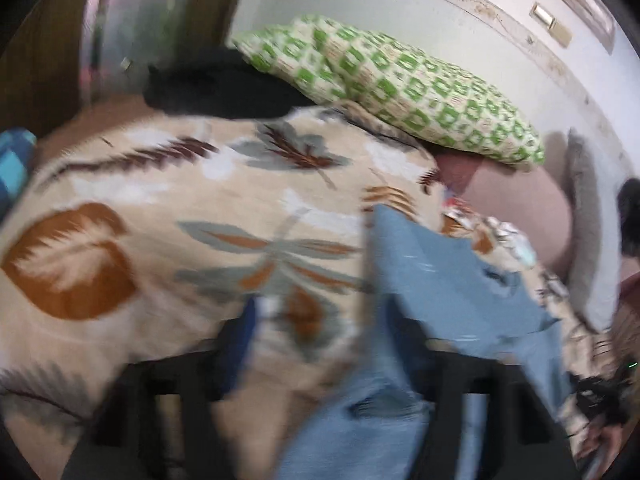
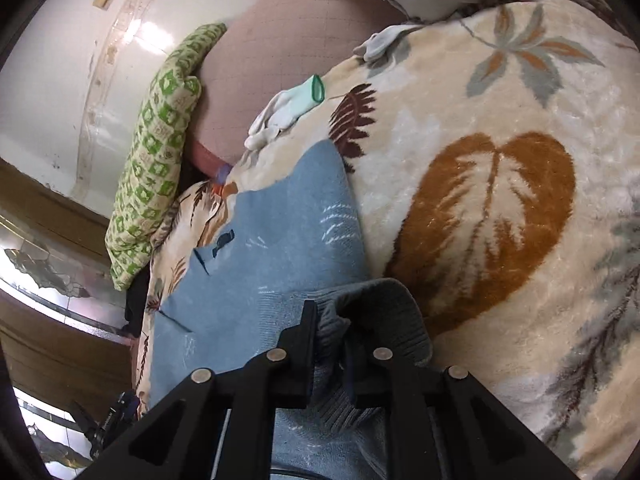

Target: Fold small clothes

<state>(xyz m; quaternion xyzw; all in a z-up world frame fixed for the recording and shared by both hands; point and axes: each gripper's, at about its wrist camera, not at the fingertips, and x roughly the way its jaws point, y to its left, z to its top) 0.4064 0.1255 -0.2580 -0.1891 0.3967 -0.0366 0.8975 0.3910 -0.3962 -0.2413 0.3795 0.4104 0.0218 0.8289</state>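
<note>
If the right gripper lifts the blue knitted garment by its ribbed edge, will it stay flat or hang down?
The blue knitted garment will probably hang limp: its ribbed edge already bunches where the right gripper pinches it. It looks light and thin. The plush leaf blanket under it may drag on the knit.

Lt blue knit sweater (image 2: 280, 240), ribbed hem bunched, spread flat on leaf-print blanket (image 2: 500, 200)

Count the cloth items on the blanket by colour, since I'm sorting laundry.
Blue: 1, the sweater, pinched at its ribbed edge by the right gripper.
White: 2, a white-and-mint glove and another white piece.
Total: 3
</note>
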